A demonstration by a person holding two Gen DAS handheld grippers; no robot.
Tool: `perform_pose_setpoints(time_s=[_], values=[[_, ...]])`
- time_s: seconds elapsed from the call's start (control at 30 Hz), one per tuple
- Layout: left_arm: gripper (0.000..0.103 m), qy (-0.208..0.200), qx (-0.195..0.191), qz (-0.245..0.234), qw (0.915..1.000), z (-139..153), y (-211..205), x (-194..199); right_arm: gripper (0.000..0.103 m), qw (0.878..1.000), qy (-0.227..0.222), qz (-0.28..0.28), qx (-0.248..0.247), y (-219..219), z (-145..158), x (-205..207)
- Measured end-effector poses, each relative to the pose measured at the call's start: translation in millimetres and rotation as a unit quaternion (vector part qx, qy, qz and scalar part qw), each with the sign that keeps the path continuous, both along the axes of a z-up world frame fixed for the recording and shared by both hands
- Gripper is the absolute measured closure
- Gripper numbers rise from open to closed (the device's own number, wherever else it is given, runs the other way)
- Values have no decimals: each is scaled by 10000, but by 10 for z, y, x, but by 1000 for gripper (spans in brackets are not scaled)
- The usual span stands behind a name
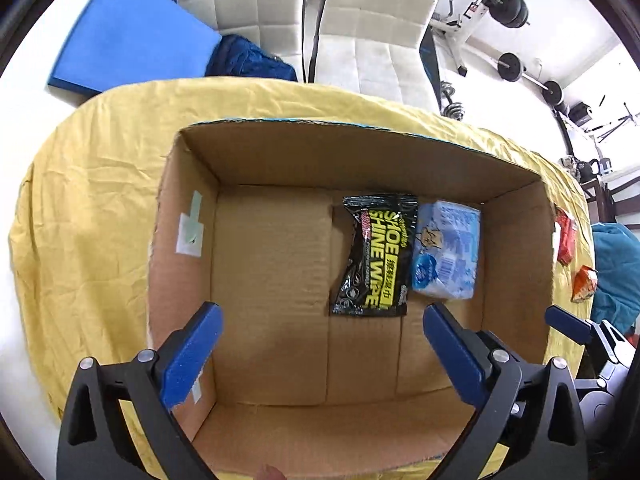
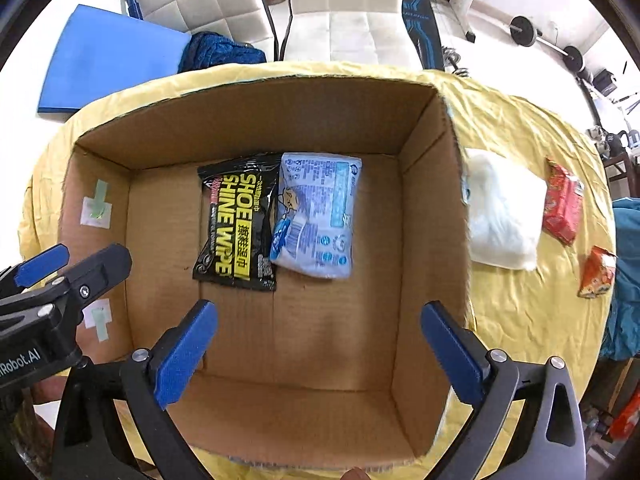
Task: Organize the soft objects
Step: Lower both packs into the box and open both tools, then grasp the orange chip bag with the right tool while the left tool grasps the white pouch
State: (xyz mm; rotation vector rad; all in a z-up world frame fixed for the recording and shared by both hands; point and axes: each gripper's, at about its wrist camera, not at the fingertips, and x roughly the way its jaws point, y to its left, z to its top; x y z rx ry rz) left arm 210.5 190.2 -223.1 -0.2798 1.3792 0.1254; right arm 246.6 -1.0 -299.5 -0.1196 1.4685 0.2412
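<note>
An open cardboard box (image 1: 188,264) (image 2: 432,184) stands on the yellow cloth. Inside lie a black shoe shine wipe pack (image 1: 374,254) (image 2: 240,216) and a light blue tissue pack (image 1: 448,252) (image 2: 320,212), side by side. My left gripper (image 1: 320,344) is open and empty above the box's near part. My right gripper (image 2: 318,344) is open and empty above the box floor. Right of the box on the cloth lie a white soft pack (image 2: 504,212), a red packet (image 2: 562,204) (image 1: 566,240) and an orange packet (image 2: 598,272) (image 1: 584,284).
The yellow cloth (image 1: 92,208) (image 2: 520,312) covers a round table. White chairs (image 1: 372,40) (image 2: 348,12), a blue mat (image 1: 124,32) (image 2: 104,60) and a blue bag (image 1: 248,60) stand behind it. Gym weights (image 1: 512,64) are at the back right. The left gripper's body (image 2: 48,300) shows in the right wrist view.
</note>
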Motion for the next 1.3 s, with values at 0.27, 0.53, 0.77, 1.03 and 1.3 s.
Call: perform_pose_setpoints(time_s=[0.27, 0.53, 0.77, 1.03, 1.3], values=[[0, -453, 281, 48, 9986, 379, -104, -371, 0, 9994, -339, 65, 64, -145, 323, -331], [0, -752, 566, 81, 9955, 744, -279, -716, 0, 9979, -555, 99, 323, -359, 738, -730], [0, -879, 724, 117, 9934, 1004, -493, -922, 0, 9960, -657, 223, 559, -554, 1042, -934], [0, -1012, 691, 321, 9919, 1229, -714, -997, 0, 9930, -721, 320, 885, -778, 1206, -996], [0, -956, 338, -86, 9948, 1234, -1451, -540, 0, 9929, -694, -300, 920, -1806, 1234, -674]])
